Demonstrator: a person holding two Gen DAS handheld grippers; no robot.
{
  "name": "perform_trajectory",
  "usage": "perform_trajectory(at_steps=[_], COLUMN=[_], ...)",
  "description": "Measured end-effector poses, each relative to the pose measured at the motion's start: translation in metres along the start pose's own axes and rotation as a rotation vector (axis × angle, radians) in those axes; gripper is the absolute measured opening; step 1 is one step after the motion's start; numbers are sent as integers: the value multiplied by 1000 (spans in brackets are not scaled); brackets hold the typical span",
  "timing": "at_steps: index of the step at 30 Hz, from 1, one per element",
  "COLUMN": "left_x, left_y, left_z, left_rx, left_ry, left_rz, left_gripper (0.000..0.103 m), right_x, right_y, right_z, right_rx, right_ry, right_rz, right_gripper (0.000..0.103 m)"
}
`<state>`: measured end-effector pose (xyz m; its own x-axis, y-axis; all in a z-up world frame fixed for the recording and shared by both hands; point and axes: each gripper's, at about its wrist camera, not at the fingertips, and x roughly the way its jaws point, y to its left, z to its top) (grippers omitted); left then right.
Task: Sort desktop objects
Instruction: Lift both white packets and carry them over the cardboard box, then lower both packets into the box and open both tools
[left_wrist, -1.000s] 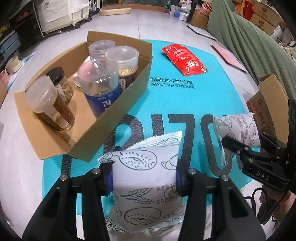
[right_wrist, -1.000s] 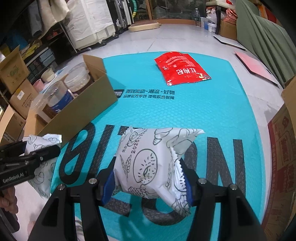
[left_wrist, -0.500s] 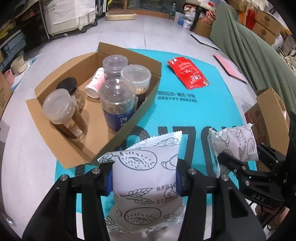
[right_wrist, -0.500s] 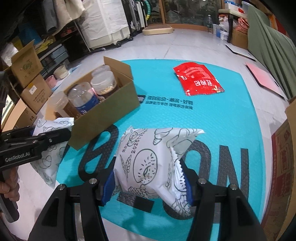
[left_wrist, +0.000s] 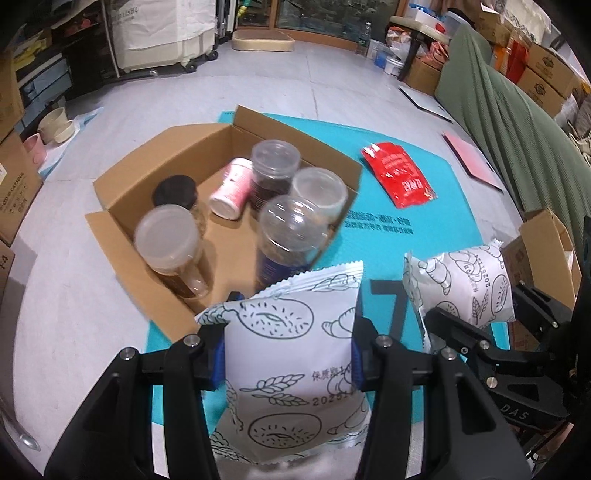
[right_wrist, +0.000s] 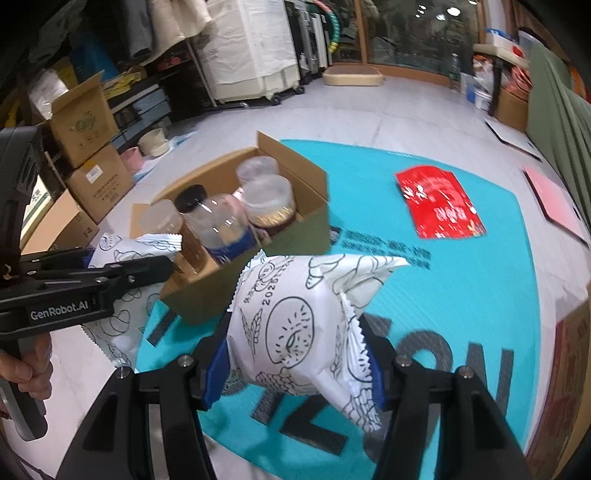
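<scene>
The left gripper (left_wrist: 288, 356) was clamped on a white snack bag (left_wrist: 291, 354). Its blue pads (left_wrist: 218, 356) pressed the bag from both sides. The bag had black drawings of bread and wheat on it. It hung in the air above the near edge of a blue mat (left_wrist: 424, 206).

The right gripper (right_wrist: 295, 363) was clamped on a second white bag (right_wrist: 299, 328) of the same kind. That bag was puffy and tilted, with one corner poking up to the right. It was also up in the air over the mat. In the left view the second bag showed just to the right of the first one, and the two bags were apart.

A brown box (left_wrist: 184, 162) sat on the far left part of the mat. Its flaps were open. Inside it stood jars with clear lids (left_wrist: 164, 230), a jar with a black lid (left_wrist: 174, 190), and a bottle (left_wrist: 291, 236). A small pink and white tub (left_wrist: 232, 186) lay on its side in the box. The first bag was near the box's close corner but not in it.

A red packet (left_wrist: 400, 177) lay flat on the far right side of the mat, well apart from the box. A green cloth (left_wrist: 517, 133) hung at the far right. More boxes (right_wrist: 85, 122) stood by the wall on the left.

A hand (right_wrist: 26, 369) gripped the handle of the left gripper in the right view.
</scene>
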<state>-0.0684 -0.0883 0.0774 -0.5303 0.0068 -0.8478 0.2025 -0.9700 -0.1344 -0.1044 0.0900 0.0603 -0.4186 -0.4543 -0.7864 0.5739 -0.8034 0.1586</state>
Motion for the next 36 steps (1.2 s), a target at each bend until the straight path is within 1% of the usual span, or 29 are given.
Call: perform_trajectory(at_steps=[7, 15, 19, 26, 33, 36], left_x=[-2, 7, 15, 39, 66, 71], left_y=[24, 57, 73, 100, 113, 114], left_z=[16, 36, 50, 70, 86, 94], left_rx=[-24, -84, -96, -141, -140, -106], left_ry=[-20, -25, -31, -10, 0, -22], left_rz=[31, 66, 91, 100, 130, 150], left_gripper=[47, 47, 47, 47, 47, 48], right_x=[10, 32, 43, 71, 100, 114], right_y=[22, 50, 60, 73, 83, 85], right_z=[30, 69, 84, 113, 133, 140], right_rx=[-49, -98, -114, -149, -196, -202], right_ry=[-19, -43, -55, -53, -36, -21], right_rz=[42, 84, 94, 105, 105, 103], right_gripper=[61, 61, 61, 61, 61, 61])
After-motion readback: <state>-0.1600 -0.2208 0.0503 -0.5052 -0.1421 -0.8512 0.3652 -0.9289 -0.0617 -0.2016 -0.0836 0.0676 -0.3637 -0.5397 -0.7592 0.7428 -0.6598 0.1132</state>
